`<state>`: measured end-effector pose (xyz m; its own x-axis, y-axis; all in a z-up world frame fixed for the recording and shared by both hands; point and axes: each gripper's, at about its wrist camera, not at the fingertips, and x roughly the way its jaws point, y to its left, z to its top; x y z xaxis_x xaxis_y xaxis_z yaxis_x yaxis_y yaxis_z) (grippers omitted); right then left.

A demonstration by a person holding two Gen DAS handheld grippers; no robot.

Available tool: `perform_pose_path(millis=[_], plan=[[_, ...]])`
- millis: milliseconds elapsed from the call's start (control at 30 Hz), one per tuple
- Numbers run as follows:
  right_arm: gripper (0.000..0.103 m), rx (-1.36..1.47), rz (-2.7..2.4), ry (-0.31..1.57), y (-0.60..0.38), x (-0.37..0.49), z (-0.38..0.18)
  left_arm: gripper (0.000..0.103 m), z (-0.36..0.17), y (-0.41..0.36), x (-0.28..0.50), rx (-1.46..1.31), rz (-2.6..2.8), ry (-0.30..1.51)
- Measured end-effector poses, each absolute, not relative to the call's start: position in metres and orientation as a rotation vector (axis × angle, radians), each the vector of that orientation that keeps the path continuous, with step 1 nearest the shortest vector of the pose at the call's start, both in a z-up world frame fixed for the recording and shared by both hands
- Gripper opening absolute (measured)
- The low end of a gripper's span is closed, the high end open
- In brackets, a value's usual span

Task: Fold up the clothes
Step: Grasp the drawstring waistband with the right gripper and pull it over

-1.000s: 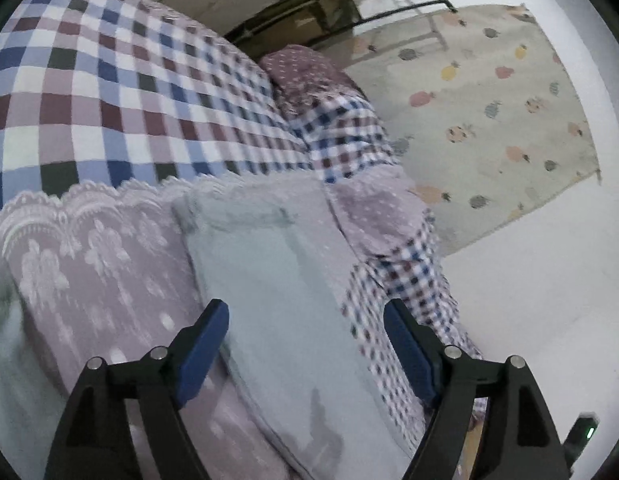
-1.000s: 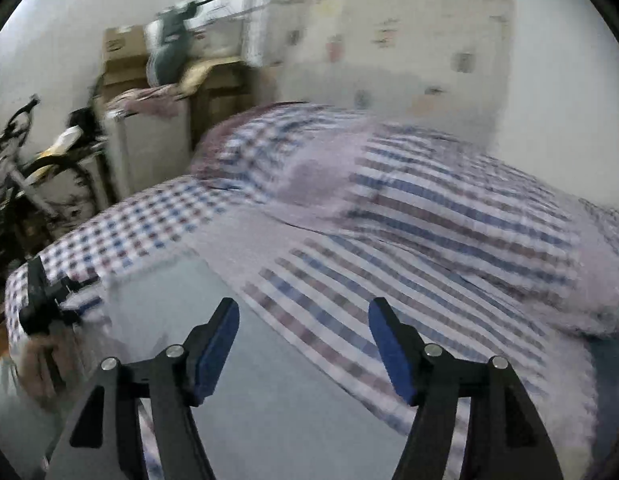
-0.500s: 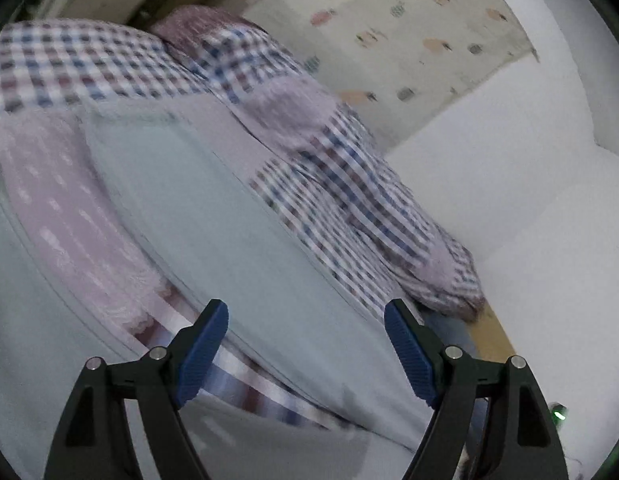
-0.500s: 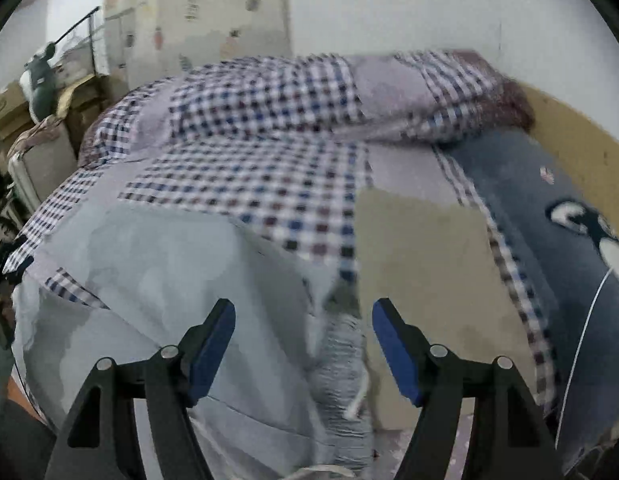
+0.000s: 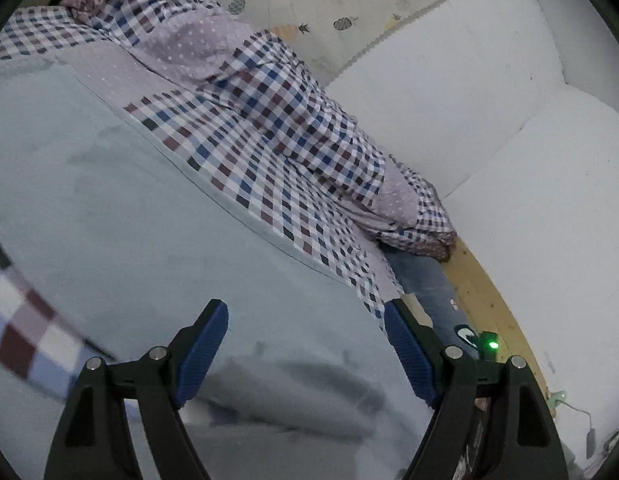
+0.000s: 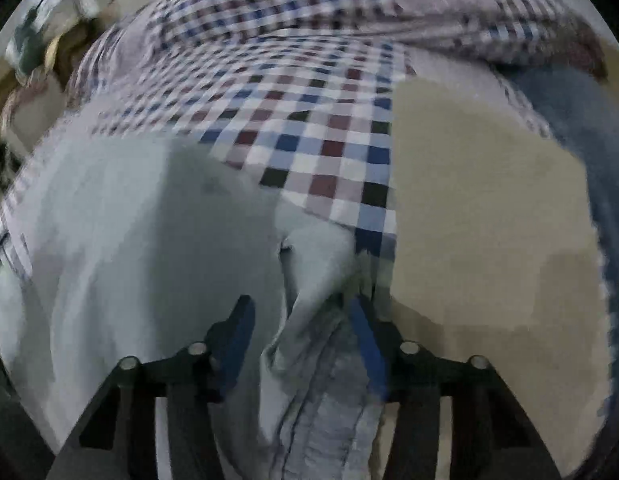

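Beyond your fingers lay the checked quilt [image 6: 309,128] and a beige cloth [image 6: 489,220], while your right gripper [image 6: 301,336] was closing around the pale garment's [image 6: 109,220] bunched fold and your left gripper [image 5: 305,344] hovered wide over it.

A pale grey-blue garment [image 5: 157,240] lies spread flat across the bed, its long straight edge running diagonally. In the right wrist view the same garment [image 6: 121,240] is smooth on the left, while its near edge is bunched into a raised ridge of folds with a ribbed, stitched band [image 6: 329,420] showing below it.
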<state>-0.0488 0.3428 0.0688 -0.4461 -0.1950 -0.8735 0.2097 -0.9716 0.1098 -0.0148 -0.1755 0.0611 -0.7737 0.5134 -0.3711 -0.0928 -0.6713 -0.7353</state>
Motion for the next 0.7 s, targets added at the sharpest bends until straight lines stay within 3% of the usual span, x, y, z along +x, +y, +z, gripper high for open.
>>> perform_pose_path(millis=[167,367,567,700], plan=[[0.046,1.395,-2.516,-0.161,0.362,-0.006,0.088,0.083,0.067,-0.154,-0.026,-0.806,2.44,-0.994],[0.047,1.412,-2.528,-0.194,0.363,0.047,0.064,0.083,0.067,-0.13,-0.027,-0.828,2.385,-0.979],[0.041,1.452,-2.552,-0.258,0.371,0.055,0.046,0.083,0.067,-0.114,-0.023,-0.844,2.371,-0.96],[0.045,1.489,-2.452,-0.293,0.369,0.035,0.045,0.083,0.066,-0.113,-0.024,-0.843,2.372,-0.988]])
